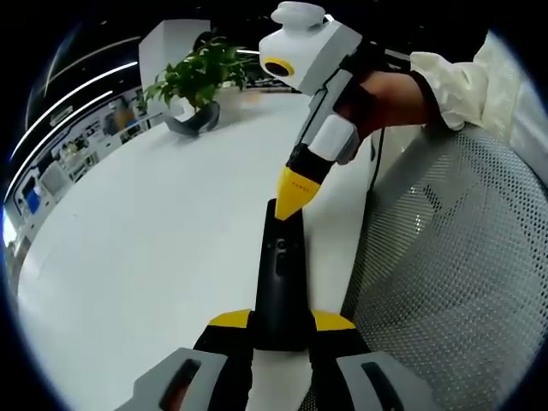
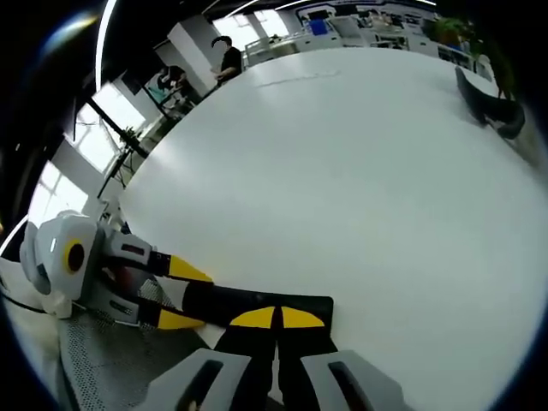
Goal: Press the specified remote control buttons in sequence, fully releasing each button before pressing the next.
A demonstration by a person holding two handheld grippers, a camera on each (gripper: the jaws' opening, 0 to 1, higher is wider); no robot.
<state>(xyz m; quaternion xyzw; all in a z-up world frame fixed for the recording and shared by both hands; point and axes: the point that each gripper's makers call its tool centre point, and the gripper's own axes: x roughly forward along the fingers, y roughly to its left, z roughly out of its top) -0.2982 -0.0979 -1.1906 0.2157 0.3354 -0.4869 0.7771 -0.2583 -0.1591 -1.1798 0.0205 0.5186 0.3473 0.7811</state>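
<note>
A slim black remote points away from me over the white table. My left gripper is shut on its near end, one yellow tip on each side. My right gripper comes down from the upper right, held by a hand in a white sleeve. Its yellow tips are together and rest on the remote's far end. In the right gripper view, my right gripper has its tips shut and lying on the remote. The left gripper clamps the remote from the left.
A potted plant stands at the table's far side; its dark pot is at the upper right of the right gripper view. A grey mesh chair sits beside the table edge. A person stands far back.
</note>
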